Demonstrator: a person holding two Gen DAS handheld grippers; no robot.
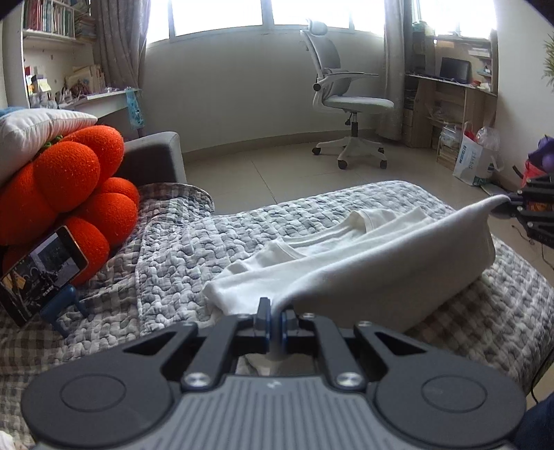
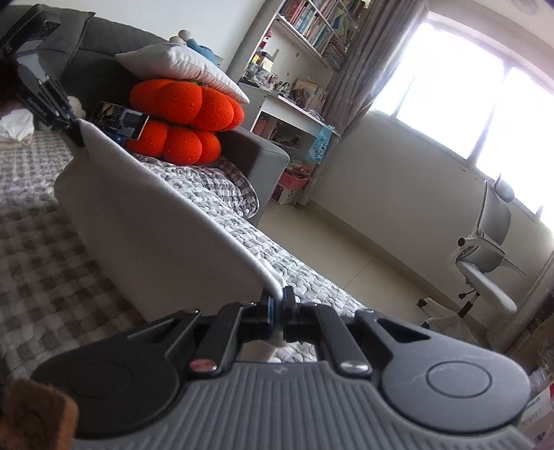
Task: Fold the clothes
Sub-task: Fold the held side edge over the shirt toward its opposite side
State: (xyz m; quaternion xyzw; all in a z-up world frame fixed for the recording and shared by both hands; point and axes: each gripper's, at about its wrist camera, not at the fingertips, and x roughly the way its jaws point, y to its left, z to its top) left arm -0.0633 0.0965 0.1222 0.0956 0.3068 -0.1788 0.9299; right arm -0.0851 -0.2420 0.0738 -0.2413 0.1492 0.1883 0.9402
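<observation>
The left wrist view alone shows the upper part of the white garment [image 1: 311, 256] lying flat on the grey quilted bedcover [image 1: 166, 256], plus a desk shelf with a dark monitor [image 1: 454, 70]; the right wrist view alone shows the bookshelf [image 2: 311, 24] and the raised fabric's shaded underside. Legible writing is limited to "CenRobot.AI" on the left gripper [image 2: 74, 129] body. Both the left gripper and the right gripper [image 2: 278, 304] are clamped on opposite corners of the garment's hem, holding it taut above the bed.
</observation>
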